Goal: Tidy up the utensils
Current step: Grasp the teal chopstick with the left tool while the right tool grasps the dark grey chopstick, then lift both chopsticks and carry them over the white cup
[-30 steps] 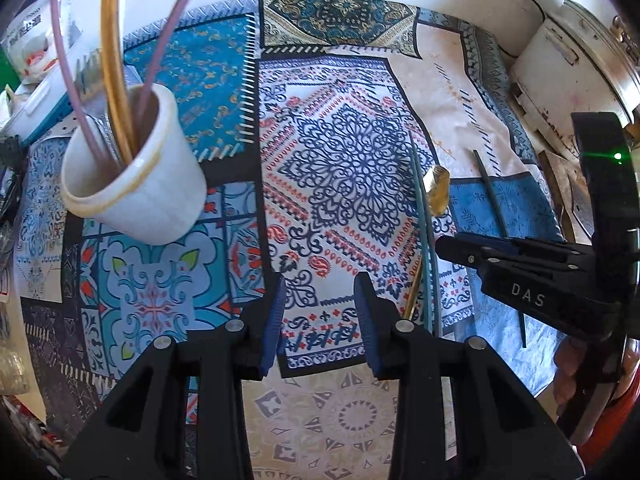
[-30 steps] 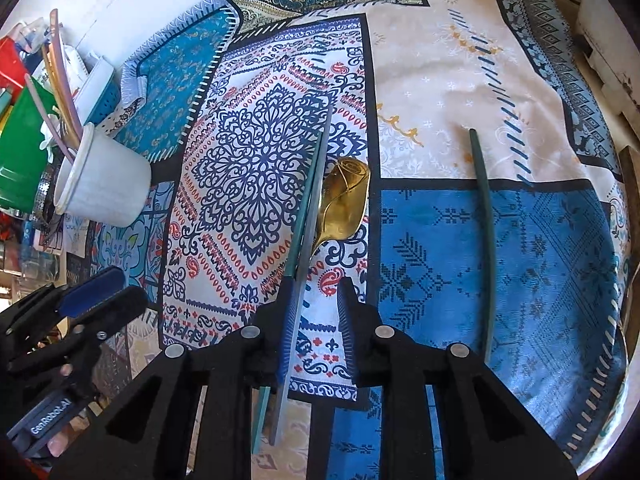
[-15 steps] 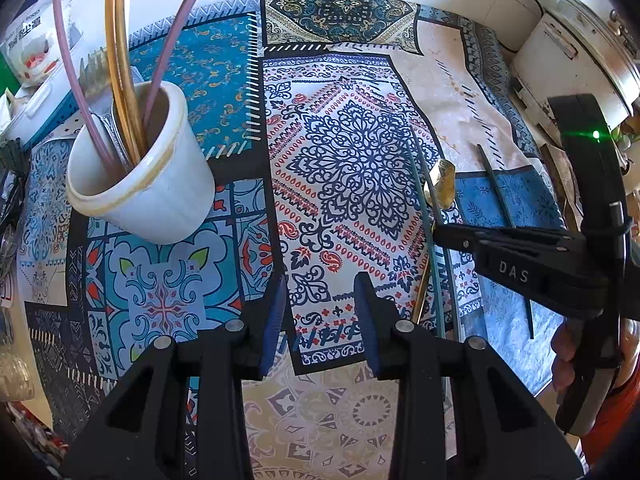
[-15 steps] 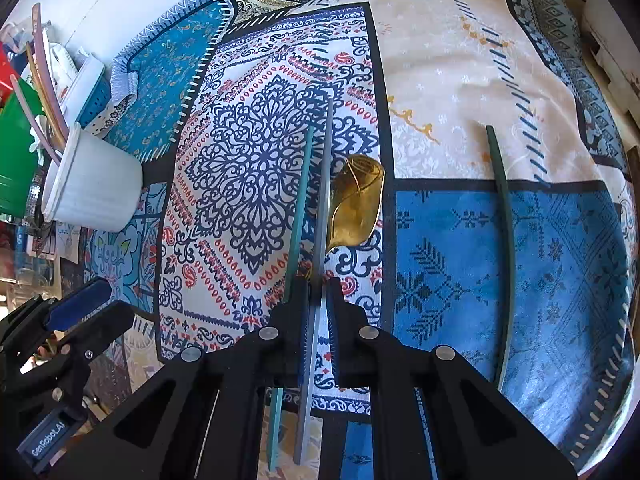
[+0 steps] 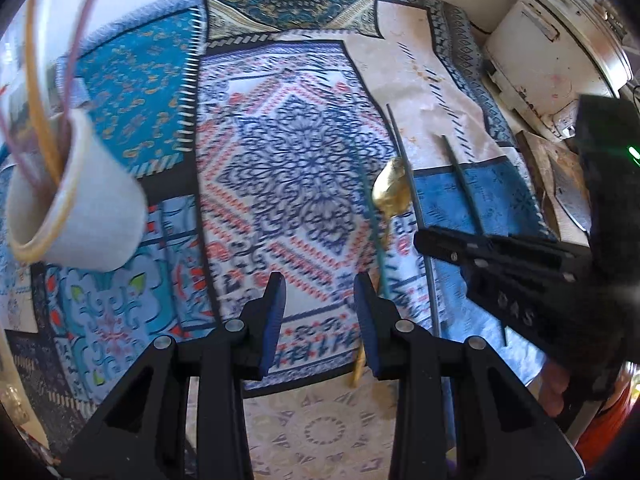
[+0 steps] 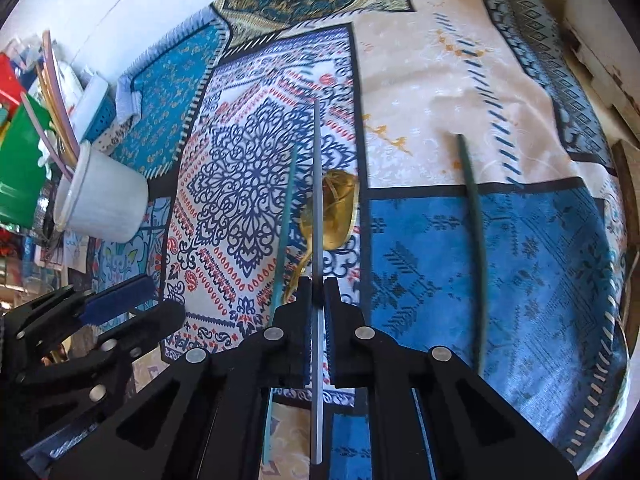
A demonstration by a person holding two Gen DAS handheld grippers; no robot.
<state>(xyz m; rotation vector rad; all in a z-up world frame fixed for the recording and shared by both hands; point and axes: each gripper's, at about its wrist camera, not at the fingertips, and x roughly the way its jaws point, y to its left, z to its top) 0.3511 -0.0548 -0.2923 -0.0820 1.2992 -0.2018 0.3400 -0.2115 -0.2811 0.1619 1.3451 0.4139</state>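
My right gripper [image 6: 318, 292] is shut on a grey chopstick [image 6: 317, 184] and holds it lifted off the patterned cloth; it also shows in the left wrist view [image 5: 412, 196]. A teal chopstick [image 6: 286, 216] and a gold spoon [image 6: 334, 210] lie on the cloth just below it. A dark green chopstick [image 6: 474, 232] lies apart to the right. My left gripper [image 5: 319, 300] is open and empty above the cloth. A white cup [image 5: 76, 204] holding several sticks stands at the left, also seen in the right wrist view [image 6: 104, 204].
The patterned cloth [image 6: 520, 260] covers the table. A green container [image 6: 18, 172], a red item and a blue basket crowd the far left. A white appliance [image 5: 552, 36] stands at the back right. A white wall lies behind.
My right gripper closed on the grey chopstick and lifted it off the cloth, away from the teal chopstick and spoon. The left gripper stayed open and shifted slightly.
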